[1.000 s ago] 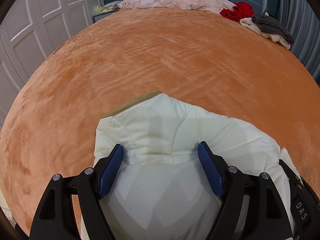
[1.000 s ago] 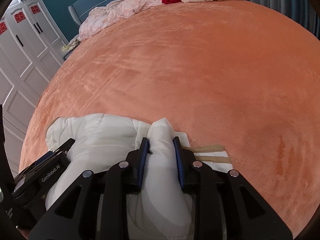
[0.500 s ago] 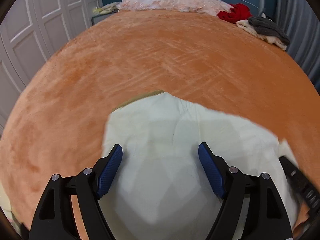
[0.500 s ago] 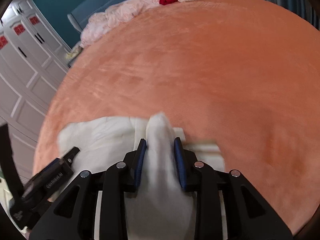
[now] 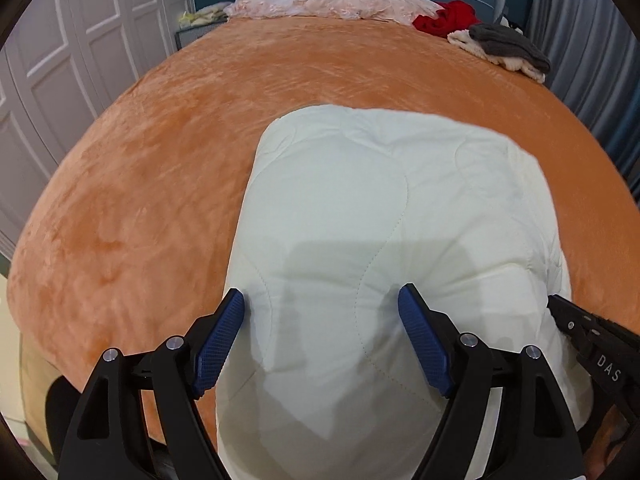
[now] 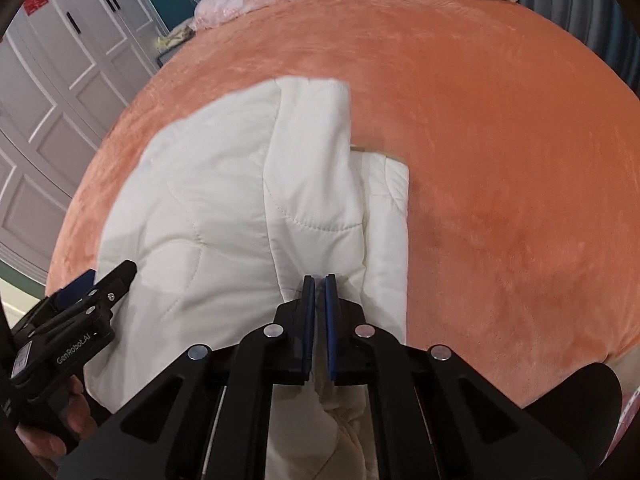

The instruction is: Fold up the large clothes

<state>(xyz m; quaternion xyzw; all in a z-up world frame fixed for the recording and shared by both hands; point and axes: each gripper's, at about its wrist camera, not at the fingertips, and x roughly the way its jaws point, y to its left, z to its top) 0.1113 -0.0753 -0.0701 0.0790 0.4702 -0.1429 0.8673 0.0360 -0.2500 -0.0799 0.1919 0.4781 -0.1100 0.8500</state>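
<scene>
A cream quilted jacket (image 5: 360, 208) lies folded over on the orange plush bed (image 5: 160, 184), near its front edge. My left gripper (image 5: 322, 304) hovers just above the jacket's near part, jaws wide open; its shadow falls on the fabric. In the right wrist view the jacket (image 6: 224, 208) spreads to the left, and a doubled layer runs up the middle. My right gripper (image 6: 319, 280) is shut over that layer's near end, and I see nothing between its pads. A tan trim strip (image 6: 360, 148) peeks out at the jacket's right edge.
Pink bedding (image 5: 332, 0), a red garment (image 5: 444, 20) and a grey and cream knit pile (image 5: 504, 46) lie along the bed's far end. White wardrobe doors (image 5: 80, 60) stand on the left and a grey curtain (image 5: 580, 40) on the right. A hand (image 6: 48, 420) holds the left gripper.
The right gripper has let go of the thick fold it held and closed. The jacket's near part now lies flipped farther up the bed. Both grippers have risen and pulled back.
</scene>
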